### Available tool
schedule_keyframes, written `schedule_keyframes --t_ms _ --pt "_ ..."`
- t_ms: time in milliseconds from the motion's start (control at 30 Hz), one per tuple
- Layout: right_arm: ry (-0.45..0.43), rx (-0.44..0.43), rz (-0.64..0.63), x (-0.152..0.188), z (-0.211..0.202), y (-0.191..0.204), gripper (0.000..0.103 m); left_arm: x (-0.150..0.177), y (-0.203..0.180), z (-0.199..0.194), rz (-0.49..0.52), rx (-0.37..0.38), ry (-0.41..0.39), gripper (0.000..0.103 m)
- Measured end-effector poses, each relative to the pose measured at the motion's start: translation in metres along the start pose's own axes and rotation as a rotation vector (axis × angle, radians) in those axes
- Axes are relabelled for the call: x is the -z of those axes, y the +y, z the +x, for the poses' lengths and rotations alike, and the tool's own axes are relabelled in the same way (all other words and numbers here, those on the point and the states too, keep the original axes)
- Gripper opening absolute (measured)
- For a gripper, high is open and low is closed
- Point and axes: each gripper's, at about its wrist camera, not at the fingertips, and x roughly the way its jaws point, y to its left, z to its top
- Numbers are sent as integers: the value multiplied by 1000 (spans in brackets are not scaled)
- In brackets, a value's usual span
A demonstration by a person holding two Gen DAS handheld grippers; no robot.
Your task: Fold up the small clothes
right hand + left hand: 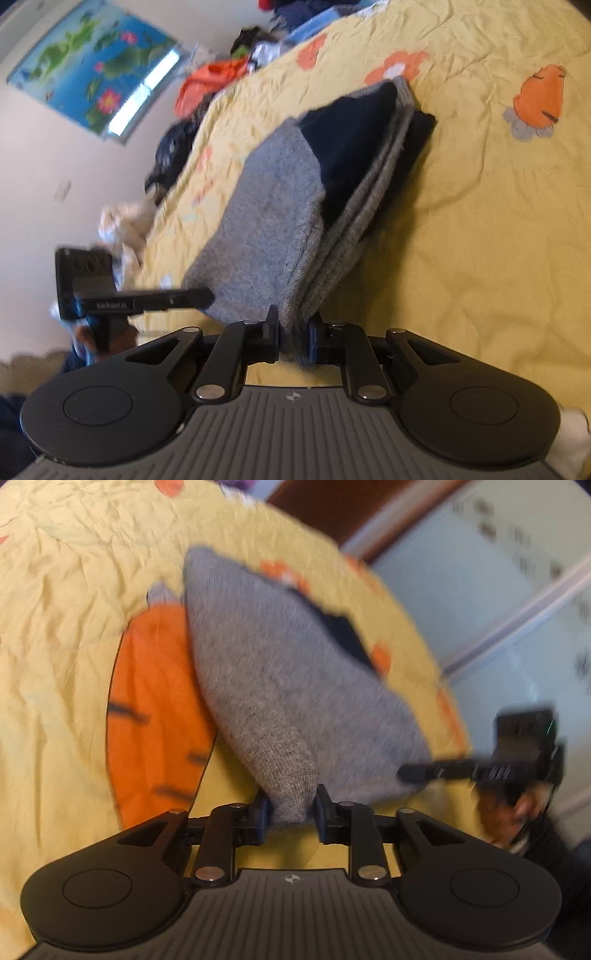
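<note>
A small grey knitted garment (pixel 266 672) with dark navy parts lies on a yellow bedspread (pixel 55 627). My left gripper (pixel 291 814) is shut on its near grey corner, the cloth bunched between the pads. In the right wrist view the same grey and navy garment (pixel 280 206) shows several stacked layers, and my right gripper (pixel 293 341) is shut on the near edge of those layers. The right gripper (pixel 406 771) also appears in the left wrist view, its tip at the garment's right corner. The left gripper (pixel 207 295) shows at the left of the right wrist view.
The bedspread carries orange carrot and flower prints (pixel 155 716). A pile of loose clothes (pixel 221 74) lies along the bed's far edge. A poster (pixel 92 62) hangs on the wall. A pale cabinet (pixel 498 590) stands beyond the bed. A person's hand (pixel 506 816) holds the right gripper.
</note>
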Motion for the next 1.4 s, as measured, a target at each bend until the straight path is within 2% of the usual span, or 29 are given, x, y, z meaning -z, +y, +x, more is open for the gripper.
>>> schedule_keyframes --t_ms 33,67,133,200,267,300,333,400,467,533,567,600,633,700,800,867,1000,1033,1067,1100,1133,1200,1300,1400 --pt "18 21 -7 4 3 -2 24 3 1 4 23 -23 29 31" --pt "29 44 -5 6 5 -5 34 4 0 0 54 -17 31 38" --pt "19 66 8 2 0 -8 50 -1 -11 -16 148 -77 16 44" --pt "-99 73 11 -12 -21 -10 55 -10 -27 -37 263 -120 -65 59" --pt "-231 109 13 -37 -38 -12 57 -24 -44 -52 329 -124 -202 85" --pt "-286 139 13 -52 -41 -12 57 -32 -51 -53 346 -137 -274 89" --pt "-317 168 18 -67 -39 -13 57 -39 -57 -48 349 -152 -342 91" --pt "-340 214 14 -99 -23 -14 57 -56 -64 -21 316 -195 -407 91" --pt "-324 286 -34 -122 3 -9 57 -74 -62 21 258 -259 -379 90" --pt "-265 350 -47 -136 32 -10 57 -79 -60 55 244 -314 -326 90" --pt "-233 370 -51 -141 45 -13 49 -78 -61 67 245 -357 -329 90" --pt "-196 376 -59 -141 55 -16 35 -72 -62 73 261 -401 -342 90" --pt "-159 382 -86 -140 65 -16 13 -70 -65 78 277 -422 -348 92" --pt "-187 412 -156 -136 65 -9 11 -63 -67 82 309 -444 -349 95" --pt "-258 389 -70 -139 45 -26 10 -64 -69 86 329 -443 -339 100" --pt "-236 401 -52 -138 56 -35 9 -66 -68 90 334 -446 -332 103" --pt "-259 442 -107 -134 63 -24 14 -64 -72 93 342 -460 -329 103" --pt "-260 458 -105 -135 61 -22 28 -64 -71 93 341 -458 -330 103" --pt "-282 491 -85 -137 57 -19 49 -63 -71 92 341 -457 -331 103" --pt "-339 529 -68 -136 48 -15 52 -62 -71 92 343 -456 -332 103" --pt "-406 533 -75 -133 38 -9 51 -62 -72 92 345 -458 -333 103" --pt "-472 473 -93 -128 26 7 51 -62 -72 92 347 -459 -335 103" --pt "-384 407 -201 -124 43 36 51 -62 -73 93 349 -464 -333 103" --pt "-243 418 -246 -126 79 40 48 -62 -74 93 349 -463 -333 103"
